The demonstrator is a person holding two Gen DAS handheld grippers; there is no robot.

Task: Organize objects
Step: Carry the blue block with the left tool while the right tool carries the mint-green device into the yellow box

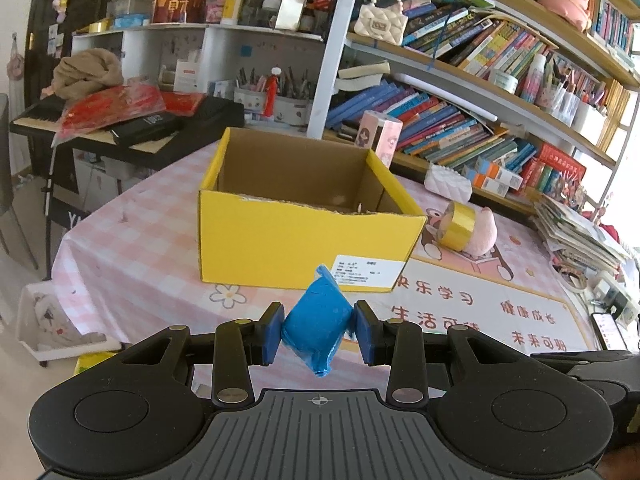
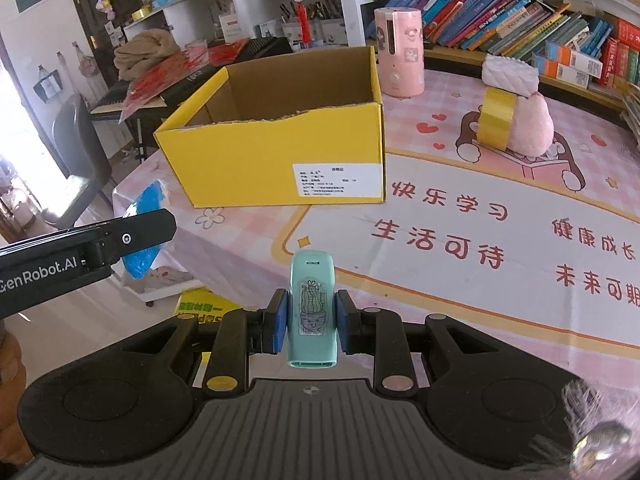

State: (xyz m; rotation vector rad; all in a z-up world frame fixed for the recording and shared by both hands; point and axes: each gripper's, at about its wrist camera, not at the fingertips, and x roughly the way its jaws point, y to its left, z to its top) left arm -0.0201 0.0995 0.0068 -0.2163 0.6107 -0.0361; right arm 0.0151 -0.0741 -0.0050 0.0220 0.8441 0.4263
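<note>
An open yellow cardboard box (image 1: 280, 236) stands on the pink table and looks empty inside; it also shows in the right wrist view (image 2: 256, 160). My left gripper (image 1: 318, 330) is shut on a blue wrapped bundle (image 1: 316, 324), held above the table's near edge in front of the box; the bundle also shows in the right wrist view (image 2: 146, 220). My right gripper (image 2: 312, 320) is shut on a mint green device (image 2: 312, 308) with a cactus sticker, held over the table's near edge, right of the left gripper.
A gold tape roll (image 2: 496, 120) leans on a pink plush (image 2: 528, 124) right of the box. A pink canister (image 2: 400, 52) and a white quilted pouch (image 2: 508, 72) stand behind. Bookshelves (image 1: 480, 92) run along the back. A keyboard (image 1: 132, 128) stands far left.
</note>
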